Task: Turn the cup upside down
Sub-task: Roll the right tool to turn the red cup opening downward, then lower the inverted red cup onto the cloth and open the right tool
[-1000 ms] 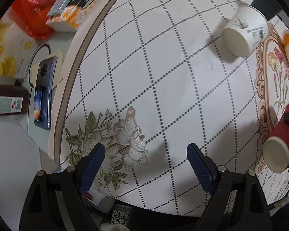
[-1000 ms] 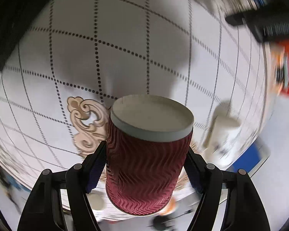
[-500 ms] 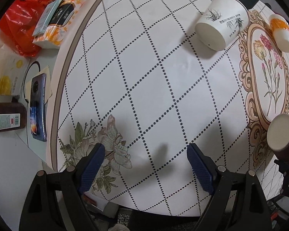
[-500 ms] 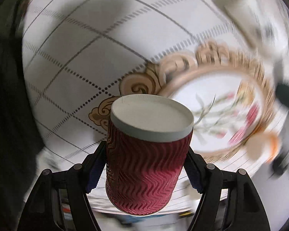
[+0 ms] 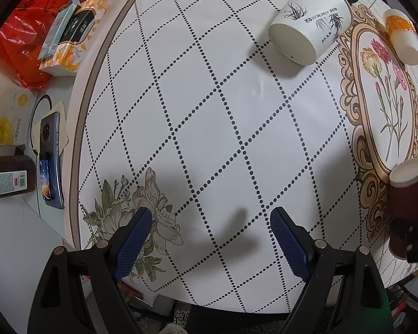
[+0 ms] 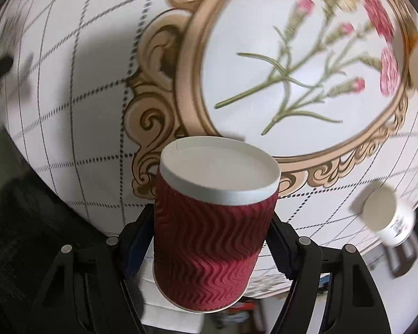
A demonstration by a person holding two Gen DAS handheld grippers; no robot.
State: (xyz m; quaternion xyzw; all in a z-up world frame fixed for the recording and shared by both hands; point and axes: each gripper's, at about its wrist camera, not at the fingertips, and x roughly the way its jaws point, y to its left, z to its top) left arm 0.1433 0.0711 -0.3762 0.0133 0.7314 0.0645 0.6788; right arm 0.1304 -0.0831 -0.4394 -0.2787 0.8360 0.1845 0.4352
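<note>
The right tongs [image 6: 209,239] pinch the red ribbed cup [image 6: 211,239], its white base facing the table [image 6: 69,97]. The left tongs [image 5: 210,239] hover spread. At 1 o'clock, the white cup [image 5: 309,37] carries unreadable print.

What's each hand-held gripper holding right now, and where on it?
Right hand-held gripper clamps the red ripple paper cup by its ribbed side wall, mid-height. Left hand-held gripper is open, holding nothing.

It looked like a home: a round table [image 5: 197,128] wore a flowered cloth, with tissue packs [image 5: 69,36] and a phone [image 5: 49,161] on the left.
</note>
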